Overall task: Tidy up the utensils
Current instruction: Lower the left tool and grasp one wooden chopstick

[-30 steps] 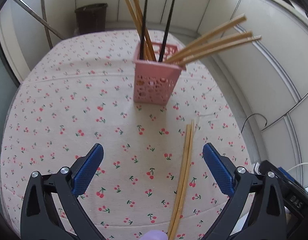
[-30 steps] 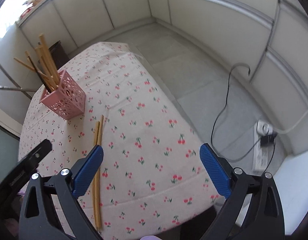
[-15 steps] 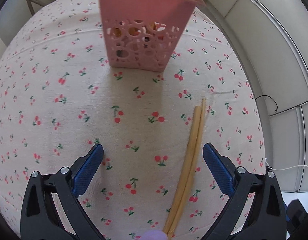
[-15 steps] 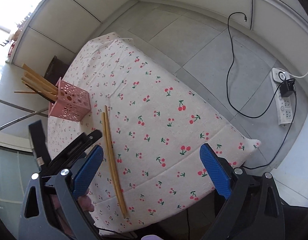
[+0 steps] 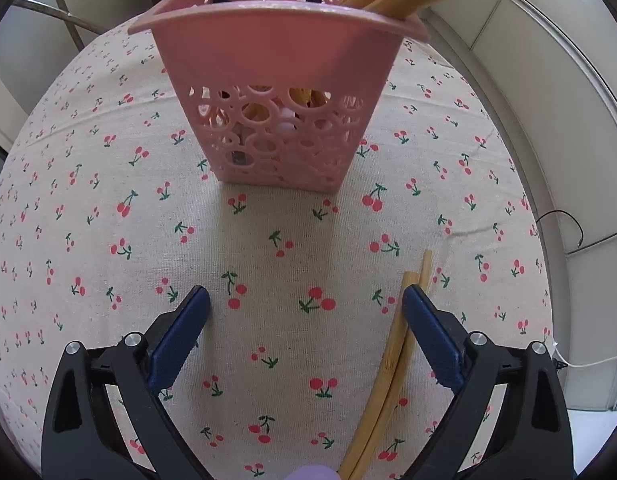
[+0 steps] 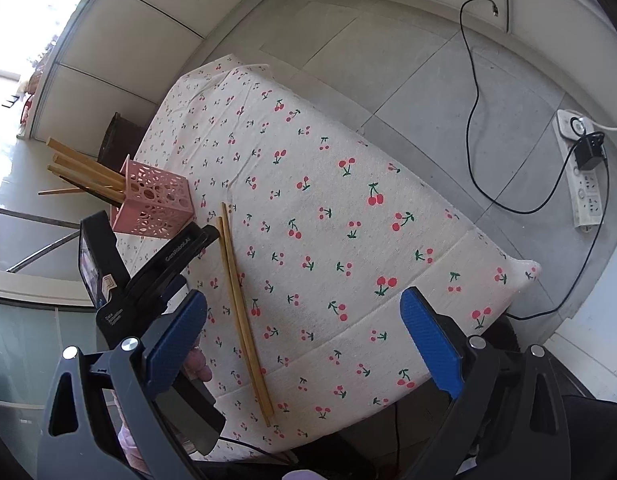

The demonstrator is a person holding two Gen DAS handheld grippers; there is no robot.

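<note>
A pink perforated holder stands close ahead in the left wrist view, filled with several bamboo and black chopsticks; it also shows small at the left as the holder. Two bamboo chopsticks lie side by side on the cherry-print tablecloth, just inside the right finger of my left gripper, which is open and low over the cloth. In the right wrist view the pair of chopsticks runs toward the table's near edge. My right gripper hangs open and empty above the table, with the left gripper's black body below it at the left.
The tablecloth ends at a front edge and right corner, with grey floor beyond. A power strip with a black cable lies on the floor at the right. A dark bin stands behind the table.
My left gripper has moved forward and down toward the pink holder, which now fills the upper view; the loose chopsticks have slid to its right finger. The right gripper has risen and tilted.
</note>
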